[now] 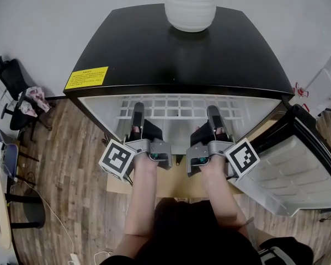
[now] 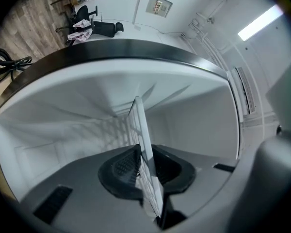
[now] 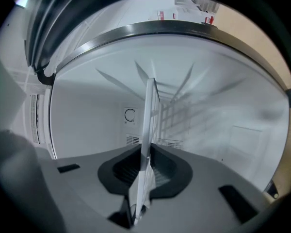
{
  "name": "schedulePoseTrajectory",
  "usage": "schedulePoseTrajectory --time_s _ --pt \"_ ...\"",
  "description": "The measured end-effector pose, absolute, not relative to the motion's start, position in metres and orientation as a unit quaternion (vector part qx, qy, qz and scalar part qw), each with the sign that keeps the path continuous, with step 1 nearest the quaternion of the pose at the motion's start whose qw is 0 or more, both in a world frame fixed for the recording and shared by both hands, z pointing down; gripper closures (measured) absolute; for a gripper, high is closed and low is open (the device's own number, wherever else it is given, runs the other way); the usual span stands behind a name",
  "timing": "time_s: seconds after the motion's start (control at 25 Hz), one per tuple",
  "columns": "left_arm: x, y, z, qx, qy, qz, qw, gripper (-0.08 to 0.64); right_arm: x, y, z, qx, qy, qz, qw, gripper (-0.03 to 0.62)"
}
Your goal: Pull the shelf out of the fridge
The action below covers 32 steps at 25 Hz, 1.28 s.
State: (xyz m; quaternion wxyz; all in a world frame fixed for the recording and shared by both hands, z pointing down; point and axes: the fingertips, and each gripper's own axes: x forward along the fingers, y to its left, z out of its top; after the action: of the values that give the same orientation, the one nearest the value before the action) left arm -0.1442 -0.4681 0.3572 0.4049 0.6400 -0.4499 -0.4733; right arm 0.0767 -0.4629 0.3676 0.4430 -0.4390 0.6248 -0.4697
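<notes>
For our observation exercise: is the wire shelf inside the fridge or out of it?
Inside: the shelf lies within the fridge cavity; left tongs and right tongs grip its front edge.

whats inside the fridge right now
A white grid shelf, its front edge clamped by the left claw and right claw. Nothing shows on it. The space below is covered by the shelf and arms.

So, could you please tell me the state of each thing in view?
Black mini fridge: door open.
White wire shelf: inside the fridge, gripped by both grippers.
Left gripper: shut on the shelf.
Right gripper: shut on the shelf.
White ribbed vase: upright on the fridge.
</notes>
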Motion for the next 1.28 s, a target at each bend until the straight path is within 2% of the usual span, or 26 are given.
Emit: schedulePoseTrajectory --time_s 1.28 --pt "-0.141 -0.465 0.357 0.638 -0.448 -0.464 0.421 0.512 0.080 -0.459 0.368 -0.445 0.601 -0.481 0.458 0.575"
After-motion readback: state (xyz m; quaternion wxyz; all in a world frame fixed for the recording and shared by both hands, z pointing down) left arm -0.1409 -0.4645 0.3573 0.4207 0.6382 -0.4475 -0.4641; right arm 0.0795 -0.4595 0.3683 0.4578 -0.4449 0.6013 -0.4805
